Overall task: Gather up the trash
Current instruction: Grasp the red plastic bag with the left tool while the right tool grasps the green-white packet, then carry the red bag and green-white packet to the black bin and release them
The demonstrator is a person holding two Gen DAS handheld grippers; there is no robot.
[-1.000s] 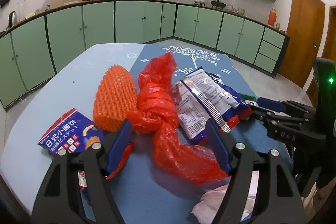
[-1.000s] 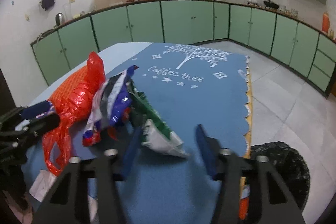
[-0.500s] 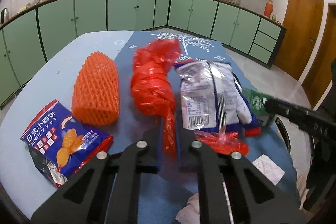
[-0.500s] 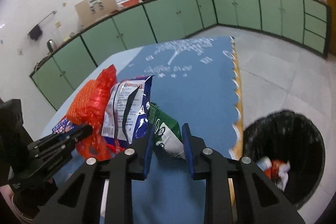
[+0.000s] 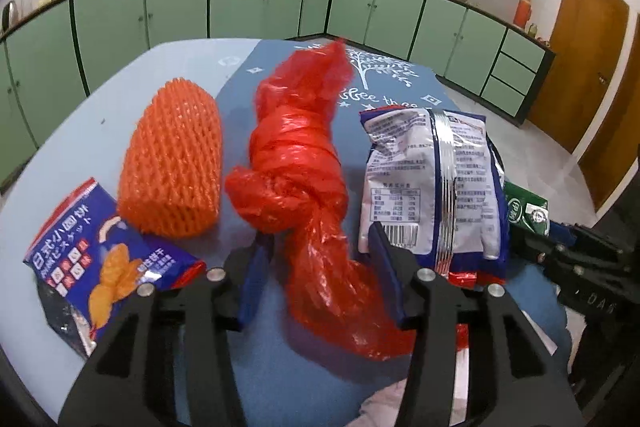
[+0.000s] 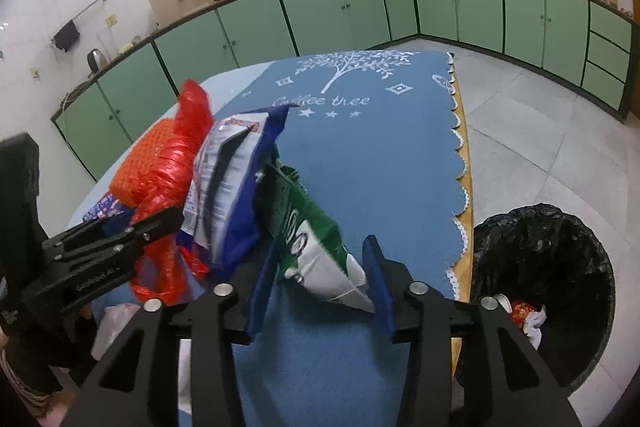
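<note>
In the left wrist view a knotted red plastic bag (image 5: pixel 298 163) lies on the blue cloth, its tail between the open fingers of my left gripper (image 5: pixel 320 275). In the right wrist view my right gripper (image 6: pixel 320 279) is open around the lower end of a green and white packet (image 6: pixel 316 243), which rests on the cloth. A silver and blue snack bag (image 5: pixel 432 183) lies between the two items; it also shows in the right wrist view (image 6: pixel 228 179).
An orange foam fruit net (image 5: pixel 174 167) and a blue snack packet (image 5: pixel 96 259) lie left of the red bag. A bin with a black liner (image 6: pixel 544 279) stands on the floor beside the table's right edge, with some trash inside. Crumpled white tissue (image 6: pixel 114 319) lies near me.
Both grippers were shut half a second ago, the left on the red bag's tail and the right on the green packet. Both have opened, and both items lie loose on the cloth.
</note>
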